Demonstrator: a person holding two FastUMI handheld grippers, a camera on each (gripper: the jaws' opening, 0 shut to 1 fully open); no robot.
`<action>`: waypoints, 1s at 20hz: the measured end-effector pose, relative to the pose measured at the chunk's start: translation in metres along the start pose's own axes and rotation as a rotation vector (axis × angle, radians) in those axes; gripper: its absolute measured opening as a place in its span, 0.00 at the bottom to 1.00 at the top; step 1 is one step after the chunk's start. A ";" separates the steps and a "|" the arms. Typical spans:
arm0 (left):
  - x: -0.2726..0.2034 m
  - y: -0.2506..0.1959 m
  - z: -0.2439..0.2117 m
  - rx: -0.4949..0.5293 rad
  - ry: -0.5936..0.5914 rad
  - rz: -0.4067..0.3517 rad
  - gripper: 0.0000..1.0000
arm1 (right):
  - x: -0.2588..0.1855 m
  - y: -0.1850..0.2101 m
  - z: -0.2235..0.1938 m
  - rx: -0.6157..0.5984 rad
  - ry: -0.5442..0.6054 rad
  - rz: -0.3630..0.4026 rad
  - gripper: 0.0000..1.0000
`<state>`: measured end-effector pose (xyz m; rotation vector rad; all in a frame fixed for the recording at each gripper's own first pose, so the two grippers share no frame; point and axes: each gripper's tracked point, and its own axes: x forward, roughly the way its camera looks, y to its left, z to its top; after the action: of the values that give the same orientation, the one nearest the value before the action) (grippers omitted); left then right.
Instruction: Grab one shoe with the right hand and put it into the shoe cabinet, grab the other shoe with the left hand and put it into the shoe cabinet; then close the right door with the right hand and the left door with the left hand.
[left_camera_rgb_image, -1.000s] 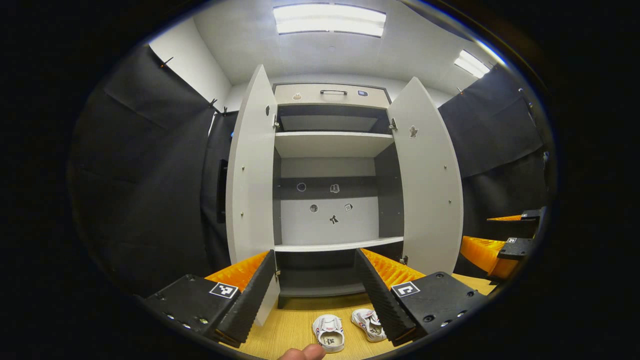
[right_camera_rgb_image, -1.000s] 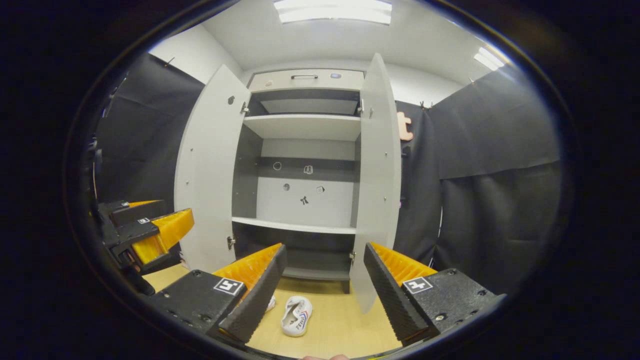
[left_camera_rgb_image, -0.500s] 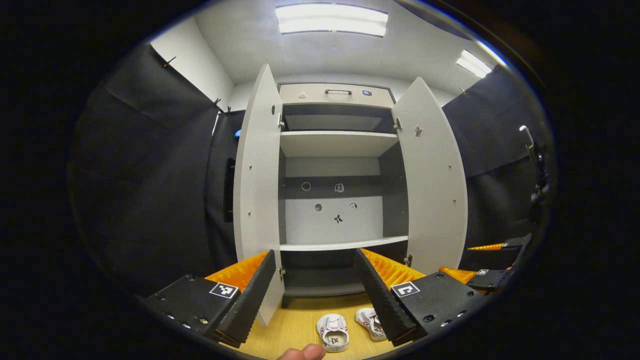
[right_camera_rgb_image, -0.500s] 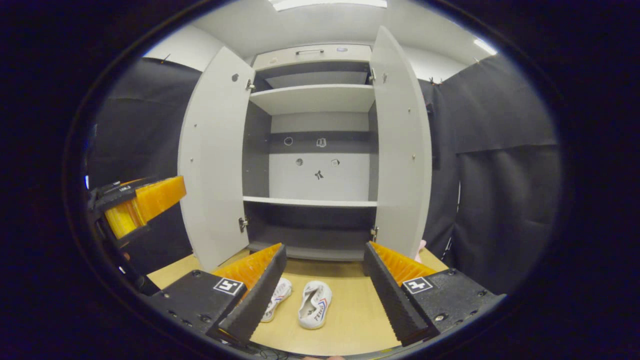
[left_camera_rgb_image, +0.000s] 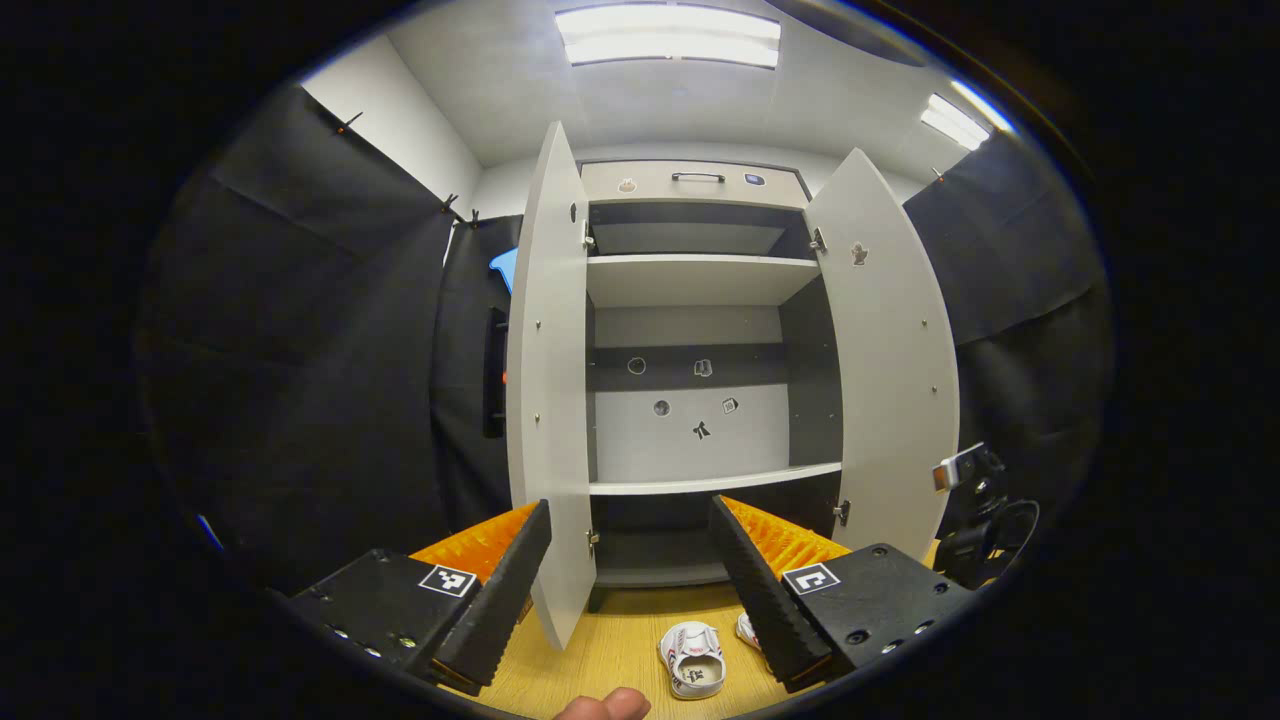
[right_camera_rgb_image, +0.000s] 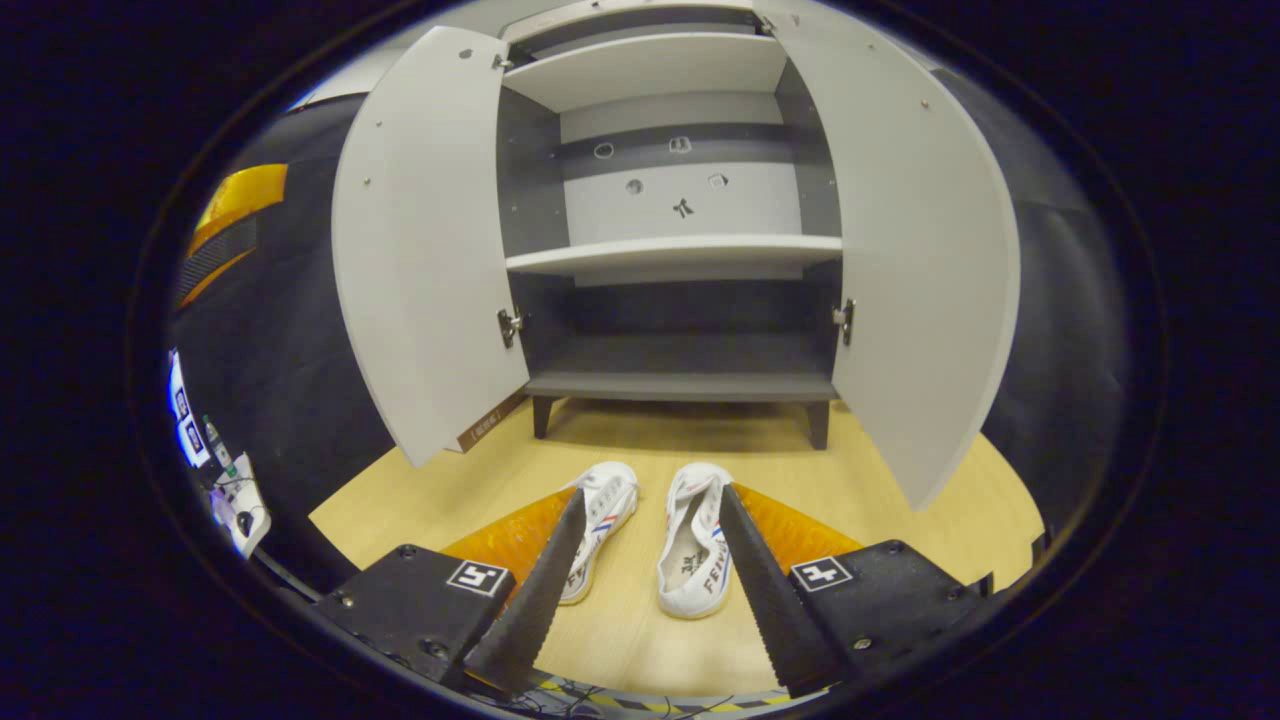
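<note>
Shoes: right shoe (right_camera_rgb_image: 695, 545) & left shoe (right_camera_rgb_image: 598, 525) lie side by side on wood floor (right_camera_rgb_image: 870, 500), in front of shoe cabinet (right_camera_rgb_image: 680, 385), both doors open. Right gripper (right_camera_rgb_image: 645, 590) hangs over the pair, fingers apart, nothing held. Left gripper (left_camera_rgb_image: 630, 585) held higher, fingers apart too. Tip: centre over right shoe, drop w/ fingers straddling its sides, clear of left shoe, then clamp.
</note>
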<state>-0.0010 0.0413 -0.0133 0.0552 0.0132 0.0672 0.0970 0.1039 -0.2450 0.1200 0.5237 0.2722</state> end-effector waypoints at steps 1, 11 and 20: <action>0.000 0.003 -0.002 0.000 0.005 0.003 0.95 | 0.012 0.000 -0.012 0.013 0.038 0.002 0.87; 0.011 0.035 -0.017 -0.015 0.030 0.043 0.95 | 0.091 -0.023 -0.070 0.028 0.243 -0.064 0.63; 0.026 0.040 -0.035 -0.028 0.066 0.037 0.95 | 0.148 -0.029 -0.087 0.057 0.334 -0.096 0.33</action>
<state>0.0213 0.0850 -0.0466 0.0253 0.0776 0.1057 0.1822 0.1225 -0.3961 0.1053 0.8673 0.1842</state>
